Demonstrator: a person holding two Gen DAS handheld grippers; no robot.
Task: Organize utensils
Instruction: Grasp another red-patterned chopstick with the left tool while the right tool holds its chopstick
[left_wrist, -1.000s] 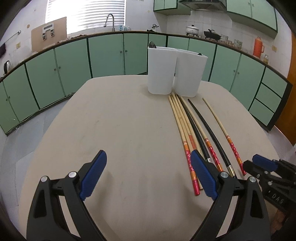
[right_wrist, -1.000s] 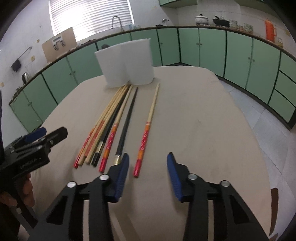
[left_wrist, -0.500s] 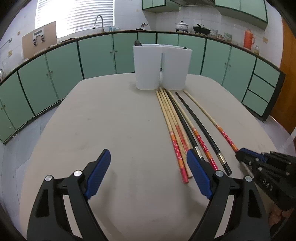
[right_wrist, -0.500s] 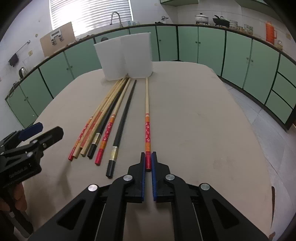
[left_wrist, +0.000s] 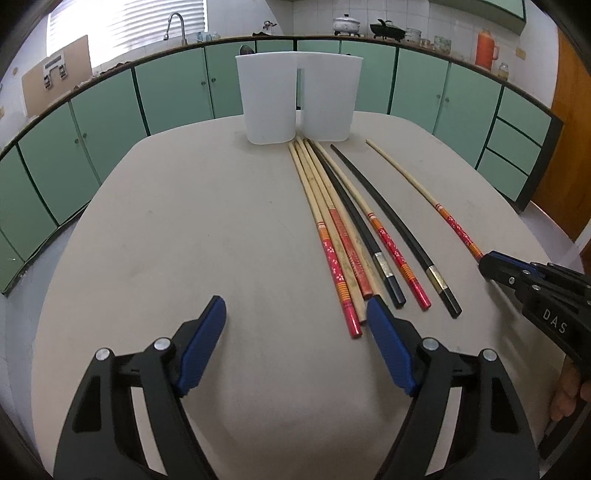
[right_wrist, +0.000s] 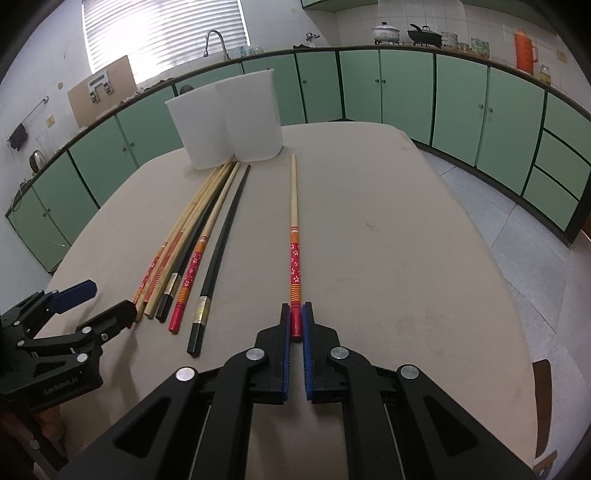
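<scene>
A white two-compartment holder (left_wrist: 299, 99) (right_wrist: 225, 118) stands at the far side of the beige table (left_wrist: 166, 240) (right_wrist: 388, 240). Several chopsticks (left_wrist: 343, 229) (right_wrist: 192, 240), bamboo with red ends and black ones, lie bundled in front of it. One bamboo chopstick with a red end (right_wrist: 294, 221) (left_wrist: 424, 192) lies apart to the right. My right gripper (right_wrist: 295, 314) (left_wrist: 491, 262) is shut on its red end. My left gripper (left_wrist: 295, 310) (right_wrist: 92, 302) hovers just before the near ends of the bundle, its jaws closing with nothing between them.
Green cabinets ring the table, under a counter with a sink, pots and an orange flask. A brown chair edge (right_wrist: 543, 373) shows at the table's near right. A hand (left_wrist: 565, 391) holds the right gripper at the table's right edge.
My right gripper closed on the single chopstick's red end, and that chopstick swung into line with the gripper. My left gripper moved a little toward the bundle and its jaws narrowed.
</scene>
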